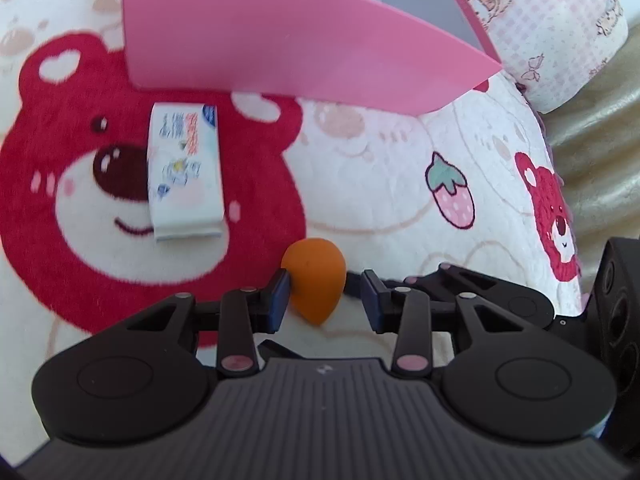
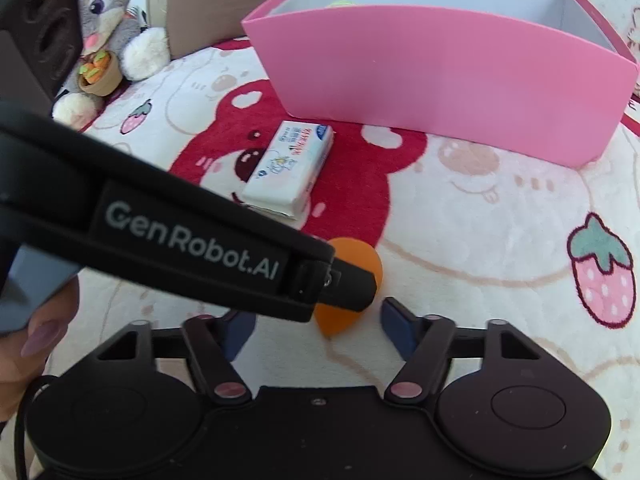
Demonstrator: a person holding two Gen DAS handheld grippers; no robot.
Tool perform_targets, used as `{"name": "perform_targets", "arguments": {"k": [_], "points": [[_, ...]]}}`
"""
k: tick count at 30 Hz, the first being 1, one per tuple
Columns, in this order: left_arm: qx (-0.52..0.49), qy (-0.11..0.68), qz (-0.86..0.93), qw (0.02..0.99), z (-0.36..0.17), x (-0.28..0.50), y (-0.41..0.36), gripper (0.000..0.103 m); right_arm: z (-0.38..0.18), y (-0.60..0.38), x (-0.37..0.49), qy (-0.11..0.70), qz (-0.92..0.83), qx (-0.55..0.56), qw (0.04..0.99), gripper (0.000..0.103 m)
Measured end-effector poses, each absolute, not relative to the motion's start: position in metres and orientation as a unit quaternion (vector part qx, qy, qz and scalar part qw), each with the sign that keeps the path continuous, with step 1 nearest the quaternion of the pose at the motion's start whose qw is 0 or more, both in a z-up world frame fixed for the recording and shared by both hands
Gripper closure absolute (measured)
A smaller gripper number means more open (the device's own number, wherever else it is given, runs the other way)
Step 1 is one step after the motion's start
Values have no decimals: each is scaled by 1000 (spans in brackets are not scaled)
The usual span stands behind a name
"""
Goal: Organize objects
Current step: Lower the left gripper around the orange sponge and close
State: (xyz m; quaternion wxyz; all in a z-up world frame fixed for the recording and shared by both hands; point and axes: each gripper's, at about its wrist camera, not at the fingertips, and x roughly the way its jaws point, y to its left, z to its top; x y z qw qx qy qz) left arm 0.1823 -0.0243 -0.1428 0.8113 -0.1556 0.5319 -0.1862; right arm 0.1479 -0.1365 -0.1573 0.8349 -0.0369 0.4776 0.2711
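An orange egg-shaped sponge (image 1: pixel 316 280) lies on the bear-print blanket (image 1: pixel 380 184). My left gripper (image 1: pixel 325 300) is open with the sponge between its fingers, touching the left pad. My right gripper (image 2: pixel 316 330) is open and empty just behind the same sponge (image 2: pixel 352 268); the left gripper's body crosses in front of it. A white tissue pack (image 1: pixel 184 172) lies on the red bear face, also in the right wrist view (image 2: pixel 290 168). The open pink box (image 1: pixel 288 36) stands behind it, also in the right wrist view (image 2: pixel 444 68).
A grey stuffed rabbit (image 2: pixel 104 28) sits at the back left edge of the blanket. A pink checked cushion (image 1: pixel 548 20) lies at the back right. The blanket ends at the right on a beige surface (image 1: pixel 600 140).
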Motion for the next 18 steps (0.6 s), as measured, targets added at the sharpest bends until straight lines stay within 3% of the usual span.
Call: {"name": "perform_targets", "arguments": {"k": [7, 12, 18], "points": [[-155, 521, -186, 818, -143, 184, -24, 75, -157, -140, 148, 472, 263, -34, 840, 54], [-172, 512, -197, 818, -140, 184, -23, 75, -156, -144, 151, 473, 248, -32, 845, 66], [-158, 520, -188, 819, -142, 183, -24, 75, -155, -142, 155, 468, 246, -44, 848, 69]]}}
